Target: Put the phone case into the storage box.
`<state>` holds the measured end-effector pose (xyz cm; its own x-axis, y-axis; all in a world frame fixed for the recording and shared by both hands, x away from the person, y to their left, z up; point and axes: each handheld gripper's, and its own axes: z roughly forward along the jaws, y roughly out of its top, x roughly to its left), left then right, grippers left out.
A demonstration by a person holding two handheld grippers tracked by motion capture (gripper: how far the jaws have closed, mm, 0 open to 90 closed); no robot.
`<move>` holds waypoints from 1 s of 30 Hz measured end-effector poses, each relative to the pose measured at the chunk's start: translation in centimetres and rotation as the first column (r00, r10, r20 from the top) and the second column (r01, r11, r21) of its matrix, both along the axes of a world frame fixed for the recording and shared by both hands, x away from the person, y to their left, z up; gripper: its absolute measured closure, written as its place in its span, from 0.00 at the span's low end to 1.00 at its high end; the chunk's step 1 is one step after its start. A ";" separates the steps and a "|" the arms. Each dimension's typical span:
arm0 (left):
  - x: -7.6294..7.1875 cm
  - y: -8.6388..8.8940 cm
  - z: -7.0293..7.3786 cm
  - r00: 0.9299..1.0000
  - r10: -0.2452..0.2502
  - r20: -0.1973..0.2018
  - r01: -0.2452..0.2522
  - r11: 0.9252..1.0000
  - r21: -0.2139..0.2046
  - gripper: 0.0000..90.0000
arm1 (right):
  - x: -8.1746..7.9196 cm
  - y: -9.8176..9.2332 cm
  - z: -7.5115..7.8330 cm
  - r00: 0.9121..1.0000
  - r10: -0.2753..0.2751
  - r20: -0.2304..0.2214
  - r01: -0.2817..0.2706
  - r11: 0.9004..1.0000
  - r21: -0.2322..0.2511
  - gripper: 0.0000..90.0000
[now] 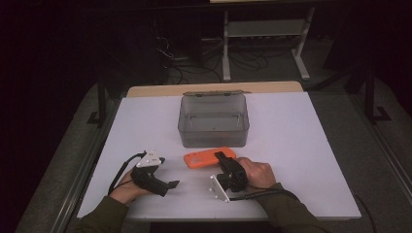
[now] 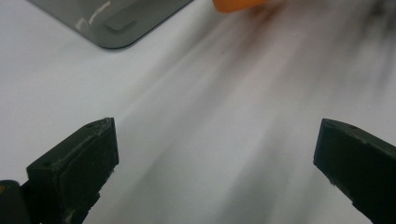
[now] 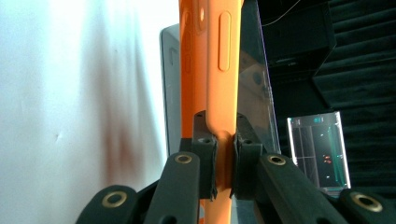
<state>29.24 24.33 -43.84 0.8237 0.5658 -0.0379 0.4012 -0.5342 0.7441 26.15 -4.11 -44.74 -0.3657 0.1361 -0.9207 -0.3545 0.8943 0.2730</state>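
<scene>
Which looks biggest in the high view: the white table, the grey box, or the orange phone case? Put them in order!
1. White table, by far the biggest.
2. Grey box.
3. Orange phone case, smallest, partly covered by the right gripper.

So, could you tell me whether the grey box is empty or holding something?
Empty: the high view shows the grey box with a bare floor; the orange case lies outside it.

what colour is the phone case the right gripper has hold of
Orange. The phone case shows best in the right gripper view, pinched between the right gripper pads.
</scene>
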 end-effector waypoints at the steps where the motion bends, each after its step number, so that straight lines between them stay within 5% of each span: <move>1: 0.0 0.0 0.0 1.000 0.001 -0.001 -0.001 1.000 -0.002 0.00 | 0.0 0.0 0.0 1.000 -0.002 -0.006 0.002 1.000 0.005 0.91; 30: 0.1 0.1 0.2 1.000 0.003 -0.006 -0.003 1.000 -0.007 0.00 | 0.4 -0.4 1.0 0.992 -0.015 -0.127 0.027 0.995 0.095 0.91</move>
